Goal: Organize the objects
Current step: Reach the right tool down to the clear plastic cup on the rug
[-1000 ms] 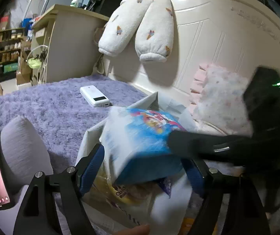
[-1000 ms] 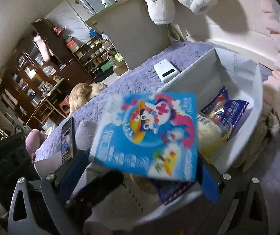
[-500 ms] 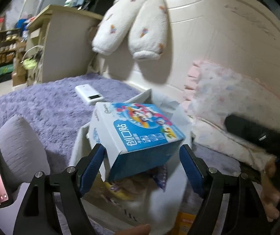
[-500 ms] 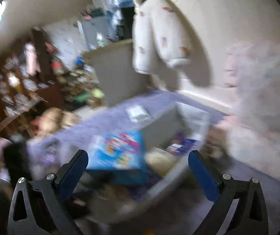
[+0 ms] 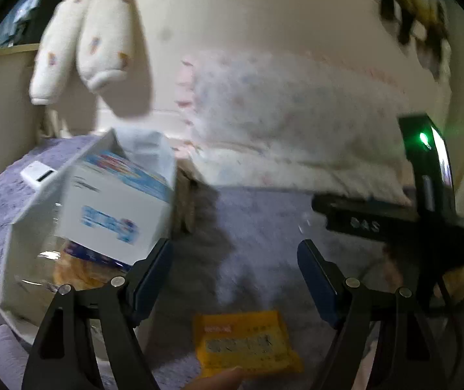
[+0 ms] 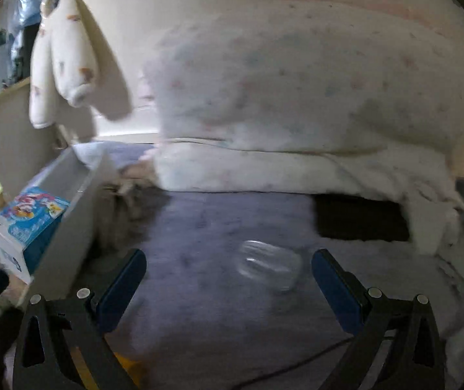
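A white and blue cartoon box lies in the grey storage bin at the left, on top of snack packets; it also shows in the right wrist view. A yellow packet lies on the purple blanket just below my left gripper, which is open and empty. My right gripper is open and empty above the blanket, with a clear plastic case between its fingers on the blanket. The right gripper's black body shows at the right of the left wrist view.
A big white pillow leans on the cream headboard behind. A white plush toy hangs at the upper left. A white power bank lies beyond the bin. A dark gap opens under the pillow's edge.
The right gripper let go of the box, which now rests in the bin. Both grippers swung right, away from the bin, toward the open blanket with the yellow packet and clear case.
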Motion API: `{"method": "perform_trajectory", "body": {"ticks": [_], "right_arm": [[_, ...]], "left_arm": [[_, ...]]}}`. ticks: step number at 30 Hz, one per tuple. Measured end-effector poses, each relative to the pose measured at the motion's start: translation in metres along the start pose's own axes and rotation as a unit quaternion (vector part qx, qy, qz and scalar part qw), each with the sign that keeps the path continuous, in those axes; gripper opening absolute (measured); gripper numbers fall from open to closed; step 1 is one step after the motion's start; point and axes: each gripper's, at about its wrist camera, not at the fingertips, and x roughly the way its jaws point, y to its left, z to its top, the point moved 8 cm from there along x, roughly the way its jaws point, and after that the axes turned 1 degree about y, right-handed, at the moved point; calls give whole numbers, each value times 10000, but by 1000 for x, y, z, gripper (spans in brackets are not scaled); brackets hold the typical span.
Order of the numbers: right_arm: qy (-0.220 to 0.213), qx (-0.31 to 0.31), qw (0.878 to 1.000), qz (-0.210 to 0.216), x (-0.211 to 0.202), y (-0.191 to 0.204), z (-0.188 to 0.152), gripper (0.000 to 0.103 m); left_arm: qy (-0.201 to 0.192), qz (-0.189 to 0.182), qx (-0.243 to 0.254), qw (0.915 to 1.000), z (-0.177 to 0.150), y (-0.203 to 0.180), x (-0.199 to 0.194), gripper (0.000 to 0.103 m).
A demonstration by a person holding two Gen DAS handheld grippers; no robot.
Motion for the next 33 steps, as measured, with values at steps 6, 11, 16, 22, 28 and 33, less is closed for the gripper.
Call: {"method": "perform_trajectory", "body": {"ticks": [6, 11, 16, 22, 28, 33], "right_arm": [[-244, -355, 9970, -647, 23, -41, 2, 103], [520, 299, 9981, -152, 81, -77, -12, 103], [1122, 1474, 9741, 1294, 102, -80, -27, 103], [1085, 21, 9860, 1265, 94, -30, -45, 103], [1135, -500, 9880, 915, 94, -20, -53, 102], [923, -639, 9899, 864, 85, -17, -52, 71]], "left_arm": [[271, -52, 245, 9993, -9, -8, 12, 78], [319, 1, 208, 9993, -12, -2, 15, 78], [455, 100, 36, 9989, -16, 7, 20, 78], [411, 149, -1, 9990, -17, 9, 17, 77], [307, 214, -18, 9993, -15, 11, 13, 77], [293, 266, -106, 9992, -14, 16, 12, 77]]}}
